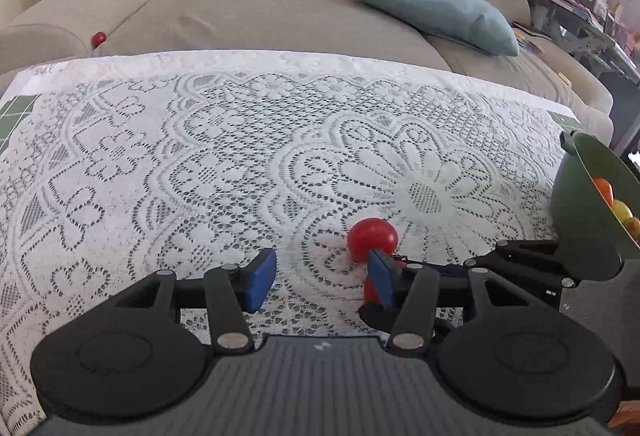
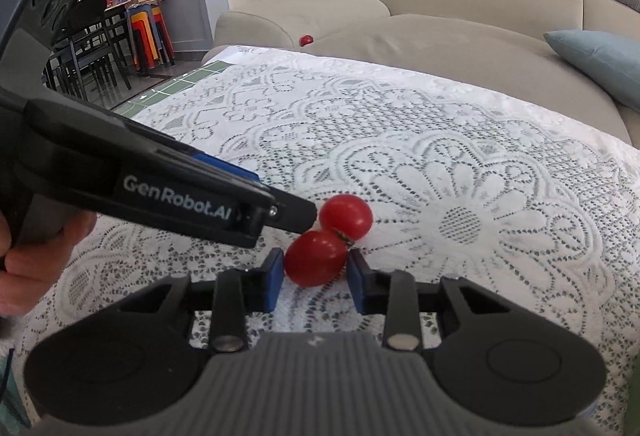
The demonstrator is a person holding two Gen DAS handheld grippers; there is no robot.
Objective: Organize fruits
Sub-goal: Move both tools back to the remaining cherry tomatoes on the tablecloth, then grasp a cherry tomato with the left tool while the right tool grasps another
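We see a broad beige fabric sofa [image 1: 248, 4] behind the table [image 1: 16, 112], soft and rounded, with a smooth pale-blue cushion [image 1: 436, 12] lying on its seat. The table is almost wholly covered by a white lace cloth [image 1: 200, 156] with an open floral pattern; only small corners of green squared surface show at its edges. At the right edge of the left wrist view stands a green bowl [image 1: 576, 188], smooth and round-walled, cut off by the frame, so we make out only three fruits inside, orange and yellow.

Our left gripper [image 1: 320, 278] has black arms and flat blue pads; its jaws are spread with nothing but lace between them. Our right gripper [image 2: 316, 276], of the same build, has its jaws pinching a tomato [image 2: 316, 262], with a pad against each side.

We count four small, glossy, round red tomatoes in all: two on the lace, touching each other, the near one held and the far tomato [image 2: 347, 216] just beyond it beside the left gripper's tip. In the left wrist view the near one is mostly hidden behind a blue pad. A lone tomato [image 1: 98, 38] lies in a sofa crease.
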